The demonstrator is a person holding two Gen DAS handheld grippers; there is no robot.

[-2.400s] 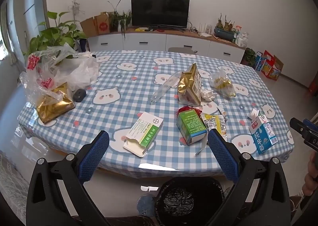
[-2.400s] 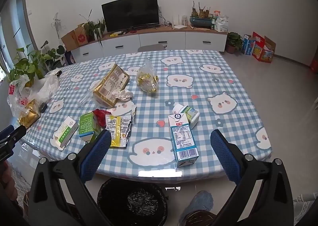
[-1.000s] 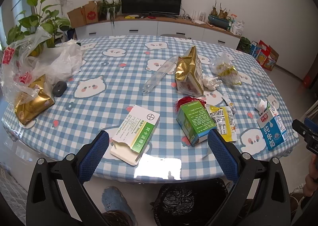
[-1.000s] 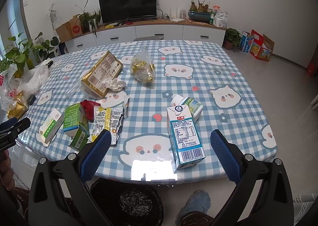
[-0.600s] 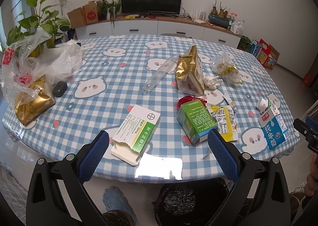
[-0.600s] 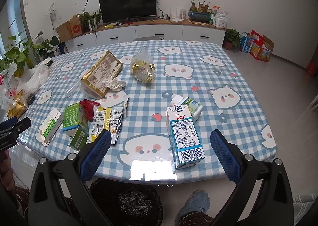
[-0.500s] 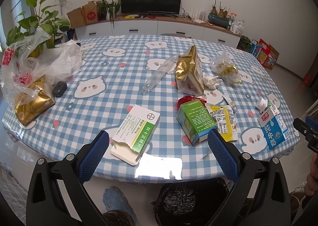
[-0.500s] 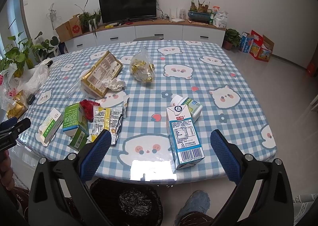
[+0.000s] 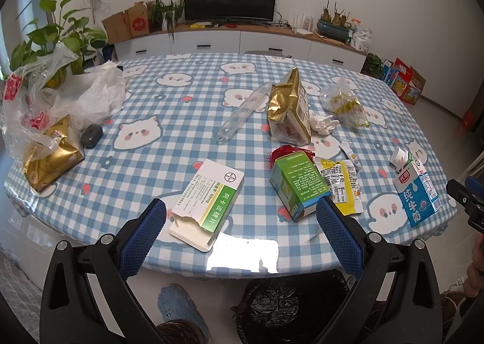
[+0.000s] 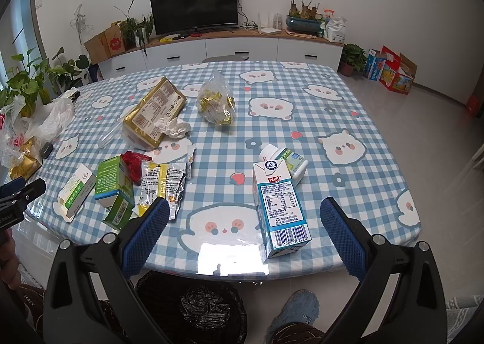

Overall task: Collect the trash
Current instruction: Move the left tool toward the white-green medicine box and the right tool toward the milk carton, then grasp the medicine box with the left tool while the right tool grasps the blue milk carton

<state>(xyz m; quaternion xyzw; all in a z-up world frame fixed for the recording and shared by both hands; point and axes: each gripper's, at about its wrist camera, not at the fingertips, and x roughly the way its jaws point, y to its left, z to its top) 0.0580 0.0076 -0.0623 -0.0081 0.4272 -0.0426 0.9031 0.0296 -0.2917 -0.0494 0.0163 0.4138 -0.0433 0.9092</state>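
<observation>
- Below the near table edge, a bin (image 9: 290,310) lined w/ a black bag is seen; only crumpled black liner is visible inside.
- On the checked tablecloth (image 9: 181,96), a clear plastic bag (image 10: 216,102) holding gold-wrapped pieces is seen, knotted at top.
- A white plastic bag (image 9: 87,96) is heaped at the far left edge, w/ a gold packet (image 9: 48,159) partly under clear film; contents otherwise can't be told.
- A tall gold foil bag (image 9: 287,108) is stood mid-table, top crumpled open; a crumpled tissue (image 9: 322,124) is touching its right side.
- Left gripper (image 9: 240,235) is held wide open, nothing gripped; the white-and-green medicine box (image 9: 208,198) is lain flat just ahead, between the fingers, nearer the left pad.
- The green carton (image 9: 298,185) is lain just beyond the right pad of the left gripper, w/ a yellow snack wrapper (image 9: 340,185) beside it.
- Right gripper (image 10: 242,235) is also held wide open and empty; the blue milk carton (image 10: 279,208) is stood upright at the table edge between its fingers, right of centre.
- A small white bottle (image 10: 286,162) is lain on its side directly behind the milk carton, touching it.
</observation>
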